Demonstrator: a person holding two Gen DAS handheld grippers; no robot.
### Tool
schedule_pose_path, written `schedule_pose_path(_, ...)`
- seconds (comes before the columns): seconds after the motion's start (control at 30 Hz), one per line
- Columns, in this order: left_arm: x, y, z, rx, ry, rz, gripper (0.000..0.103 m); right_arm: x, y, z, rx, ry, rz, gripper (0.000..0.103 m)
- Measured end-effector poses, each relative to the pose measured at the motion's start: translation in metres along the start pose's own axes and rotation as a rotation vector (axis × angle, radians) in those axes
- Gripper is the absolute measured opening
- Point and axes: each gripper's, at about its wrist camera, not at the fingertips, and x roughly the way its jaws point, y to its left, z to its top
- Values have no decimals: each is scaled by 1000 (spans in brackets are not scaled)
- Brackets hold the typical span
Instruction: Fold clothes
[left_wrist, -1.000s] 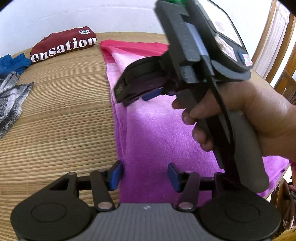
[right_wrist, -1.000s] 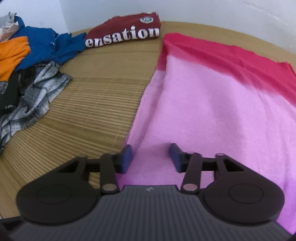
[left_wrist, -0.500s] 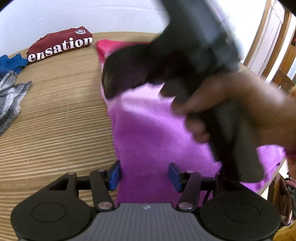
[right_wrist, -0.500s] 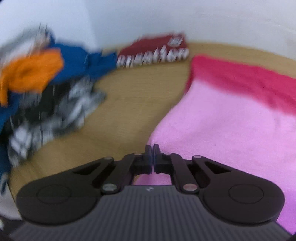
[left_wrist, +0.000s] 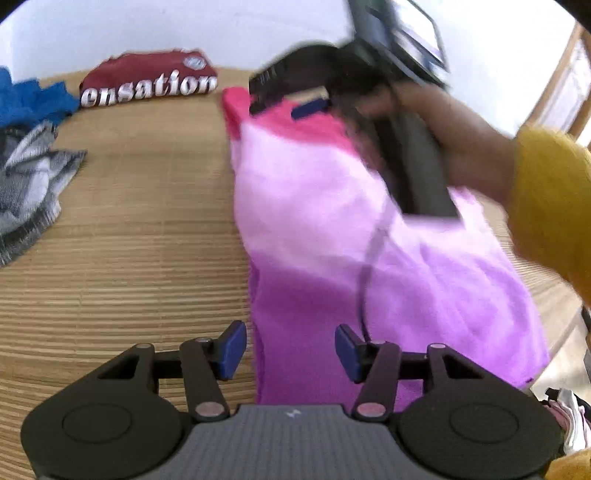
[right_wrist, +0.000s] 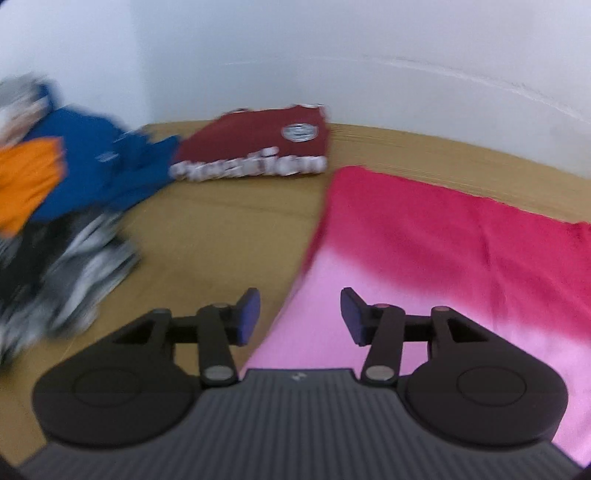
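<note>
we had the pink towel (left_wrist: 325, 206) flat on the worktop (left_wrist: 140, 240), both the left gripper (left_wrist: 290, 349) and right gripper (right_wrist: 300, 315) open-fingered, the right's having just opened; next, pinching an edge to fold.

Pink-to-purple fleece cloth (left_wrist: 332, 206) spread flat for folding

The soft fleece cloth lies long on the woven reed-mat table (left_wrist: 129, 240), red-pink at its far end, pale pink in the middle, deep purple at its near end. Its left edge runs nearly straight, slightly rumpled. Beyond it lies a folded maroon T-shirt with white lettering (right_wrist: 258, 151), apart from the cloth's far corner. At the left sits a loose heap of blue, orange and grey checked clothes (right_wrist: 55, 206).
</note>
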Motion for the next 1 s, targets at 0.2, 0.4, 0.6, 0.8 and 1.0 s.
schedule_pose_path(0.2, 7, -12, -13, -22, 54, 31, 54, 101, -13, 25, 0, 93, -74, 44)
schedule_pose_path(0.4, 3, -19, -16, -23, 77, 30, 56, 108, -12, 31, -2, 30, 74, 6)
schedule_pose_path(0.6, -1, -24, -19, 21, 109, 39, 57, 122, 12, 25, -114, 46, 99, 15)
schedule_pose_path(0.8, -7, -19, -26, 21, 122, 12, 55, 46, -16, 18, 22, 38, 168, 29)
schedule_pose_path(1.0, -17, -15, -37, 37, 131, -23, 33, -68, -28, -67, -24, 168, 234, 36)
